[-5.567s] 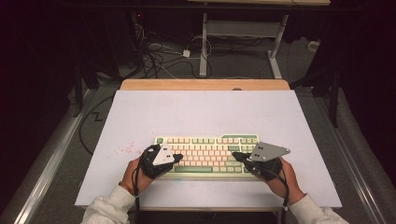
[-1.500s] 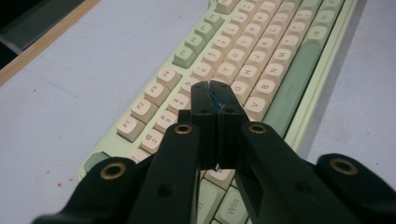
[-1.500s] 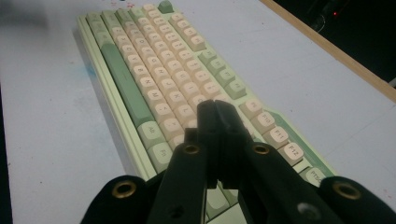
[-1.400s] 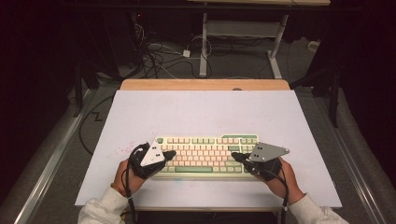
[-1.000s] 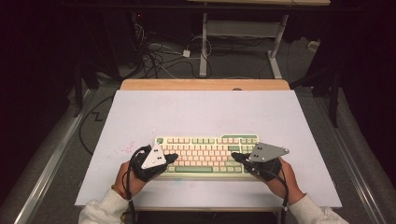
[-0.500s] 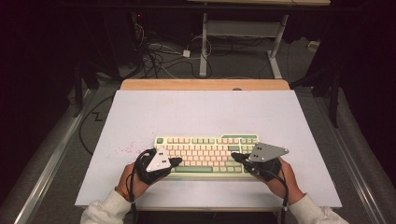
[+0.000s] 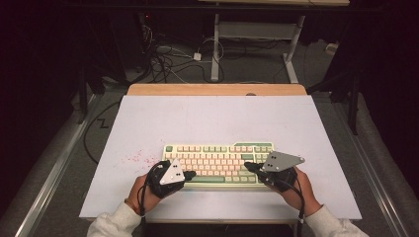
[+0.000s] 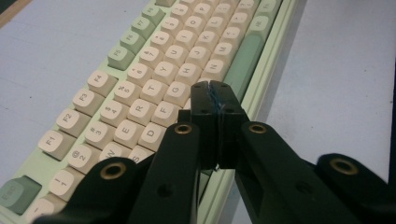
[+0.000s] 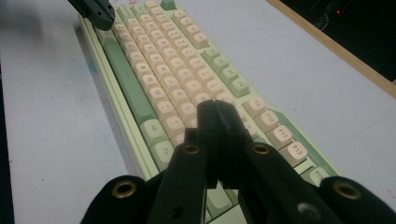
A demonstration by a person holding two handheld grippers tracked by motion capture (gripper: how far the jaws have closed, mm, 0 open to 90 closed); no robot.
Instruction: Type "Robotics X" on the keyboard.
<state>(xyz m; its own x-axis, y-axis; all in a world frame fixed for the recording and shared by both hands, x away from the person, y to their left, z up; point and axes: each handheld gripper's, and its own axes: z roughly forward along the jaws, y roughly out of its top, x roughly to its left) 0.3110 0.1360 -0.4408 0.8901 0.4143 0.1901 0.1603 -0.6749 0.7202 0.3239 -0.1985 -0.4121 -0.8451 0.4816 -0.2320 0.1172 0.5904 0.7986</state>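
Bright table, dark surroundings, soft close-ups

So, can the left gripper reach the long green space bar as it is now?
Probably yes. The left gripper, jaws shut, hovers over the keyboard near its lower letter rows, and the space bar lies just beside its tips with nothing between them.

Pale green keyboard (image 7: 217, 163) with cream keys and green spacebar, lying flat near table's front edge.
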